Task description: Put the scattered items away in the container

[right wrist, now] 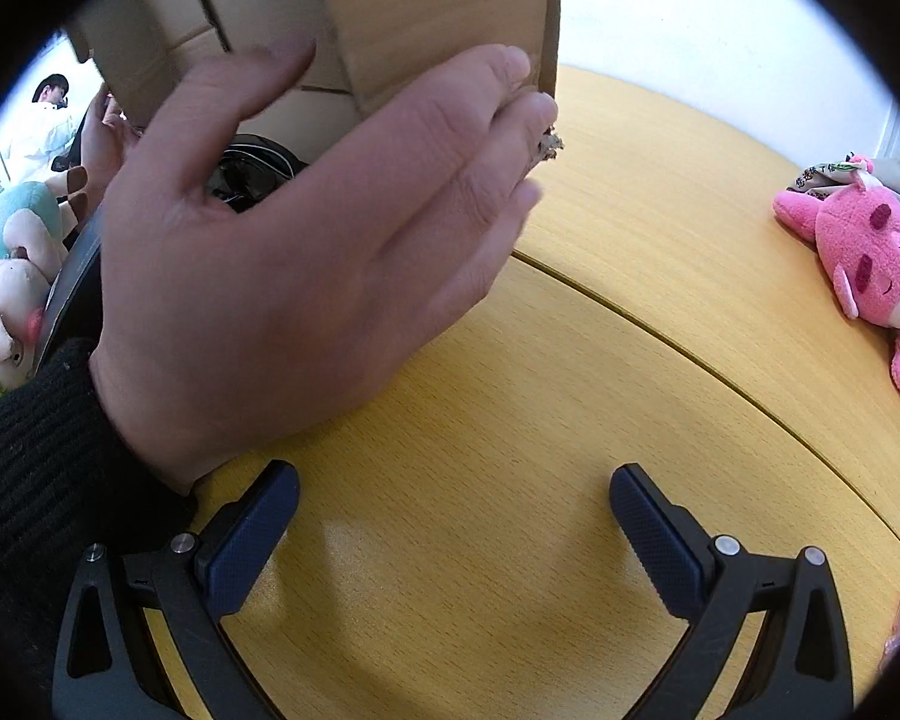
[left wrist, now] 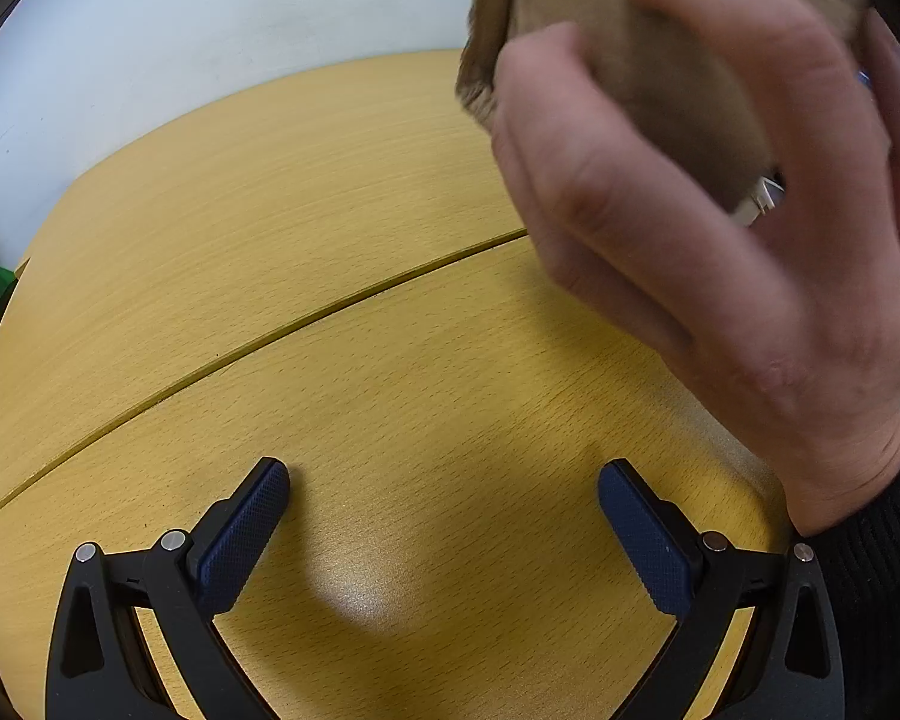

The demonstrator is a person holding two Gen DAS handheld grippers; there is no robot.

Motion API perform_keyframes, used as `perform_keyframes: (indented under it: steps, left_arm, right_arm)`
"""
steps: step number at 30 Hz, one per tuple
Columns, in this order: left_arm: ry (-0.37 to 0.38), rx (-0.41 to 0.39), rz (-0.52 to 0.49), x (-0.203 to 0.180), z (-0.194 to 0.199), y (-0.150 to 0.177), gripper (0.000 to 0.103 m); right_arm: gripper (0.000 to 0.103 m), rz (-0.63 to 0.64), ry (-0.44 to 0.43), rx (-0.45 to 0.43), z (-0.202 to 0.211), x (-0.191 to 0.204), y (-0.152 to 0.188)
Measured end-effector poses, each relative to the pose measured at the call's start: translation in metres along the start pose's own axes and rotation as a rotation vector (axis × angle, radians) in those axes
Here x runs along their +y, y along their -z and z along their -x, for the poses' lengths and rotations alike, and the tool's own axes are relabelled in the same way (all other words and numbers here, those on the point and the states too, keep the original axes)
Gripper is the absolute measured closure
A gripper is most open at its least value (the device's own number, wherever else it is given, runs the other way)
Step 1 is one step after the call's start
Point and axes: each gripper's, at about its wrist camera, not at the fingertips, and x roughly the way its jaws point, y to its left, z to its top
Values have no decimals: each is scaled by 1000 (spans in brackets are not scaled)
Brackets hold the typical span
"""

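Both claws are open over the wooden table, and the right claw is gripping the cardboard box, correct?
Not quite. The right claw is open and empty; a bare hand holds the cardboard box, as the right wrist view shows. The left claw is open over the wooden table.

A yellow wood-grain table (right wrist: 570,420), split by a dark curved seam (right wrist: 660,324), was seen, with a pink plush toy (right wrist: 870,252) laid on it near the right edge.

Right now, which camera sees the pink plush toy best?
The right wrist view: the pink plush toy lies on the table at the far right, face showing. The left wrist view shows none of it, just a bare hand gripping cardboard.
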Motion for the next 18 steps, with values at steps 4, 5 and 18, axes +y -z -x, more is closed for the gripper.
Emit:
perform_keyframes:
  steps: [4, 5, 18]
  left_arm:
    - [0, 0, 0, 0, 0, 0, 0]
    - [0, 0, 0, 0, 0, 0, 0]
    - [0, 0, 0, 0, 0, -1, 0]
  right_arm:
    - [0, -1, 1, 0, 0, 1, 0]
    - [0, -1, 1, 0, 1, 0, 0]
    - [0, -1, 3, 0, 0, 2, 1]
